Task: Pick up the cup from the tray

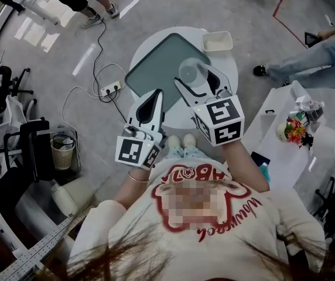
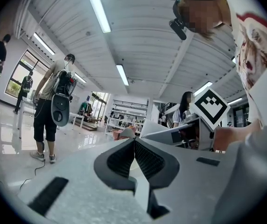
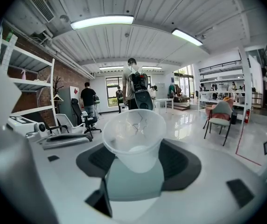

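Note:
My right gripper [image 1: 198, 82] is shut on a clear plastic cup [image 1: 192, 75], with one finger on each side of it. The cup hangs over the far right part of the grey-green tray [image 1: 150, 69], which lies on a round white table [image 1: 233, 69]. In the right gripper view the cup [image 3: 134, 139] stands upright between the dark pads [image 3: 180, 164], mouth up and clear of any surface. My left gripper [image 1: 154, 95] hovers over the tray's near edge, jaws closed together with nothing between them. In its own view the left gripper [image 2: 134, 141] points out into the room.
A white square container [image 1: 217, 41] sits on the table beyond the tray. On the floor to the left are a power strip [image 1: 110, 89] with cables and a wastebasket [image 1: 62, 151]. A white side table with flowers [image 1: 296, 130] stands at right. A person's legs [image 1: 314, 57] reach in from the right.

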`<action>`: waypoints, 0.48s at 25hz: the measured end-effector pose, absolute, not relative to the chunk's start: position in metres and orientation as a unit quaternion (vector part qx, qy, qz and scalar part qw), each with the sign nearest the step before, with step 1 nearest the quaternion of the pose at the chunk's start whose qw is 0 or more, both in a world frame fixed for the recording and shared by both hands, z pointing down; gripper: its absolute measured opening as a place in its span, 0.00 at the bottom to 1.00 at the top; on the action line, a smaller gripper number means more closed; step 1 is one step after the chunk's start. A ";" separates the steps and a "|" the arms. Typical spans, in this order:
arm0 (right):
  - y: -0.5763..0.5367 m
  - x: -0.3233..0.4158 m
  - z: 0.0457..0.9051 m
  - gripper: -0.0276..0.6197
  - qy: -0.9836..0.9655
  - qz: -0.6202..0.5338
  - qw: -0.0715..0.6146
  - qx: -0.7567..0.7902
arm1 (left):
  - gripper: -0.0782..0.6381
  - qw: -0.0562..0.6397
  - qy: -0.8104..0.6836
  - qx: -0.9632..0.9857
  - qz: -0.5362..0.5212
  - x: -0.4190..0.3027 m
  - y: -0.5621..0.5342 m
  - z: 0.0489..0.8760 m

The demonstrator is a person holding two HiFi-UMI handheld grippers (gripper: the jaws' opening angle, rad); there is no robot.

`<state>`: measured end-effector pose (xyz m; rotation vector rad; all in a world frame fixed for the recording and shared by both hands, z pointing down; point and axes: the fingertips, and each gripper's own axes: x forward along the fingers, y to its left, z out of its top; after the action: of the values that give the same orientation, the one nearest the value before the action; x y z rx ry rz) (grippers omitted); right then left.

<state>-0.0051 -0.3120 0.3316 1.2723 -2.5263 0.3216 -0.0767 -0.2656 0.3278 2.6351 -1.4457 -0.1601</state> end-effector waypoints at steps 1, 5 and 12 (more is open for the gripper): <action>-0.312 -0.004 0.332 0.48 -0.878 0.111 0.147 0.441 | 0.13 0.066 -0.481 0.873 -0.053 -0.077 -0.266 0.329; -0.310 -0.003 0.333 0.48 -0.881 0.096 0.159 0.435 | 0.13 0.065 -0.487 0.869 -0.056 -0.075 -0.264 0.330; -0.303 0.003 0.330 0.48 -0.889 0.089 0.147 0.425 | 0.13 0.048 -0.499 0.862 -0.068 -0.072 -0.257 0.324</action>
<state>0.0026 -0.3029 0.3304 1.2231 -2.5576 0.2549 -0.0717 -0.2572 0.3238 2.6286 -1.5220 -0.2081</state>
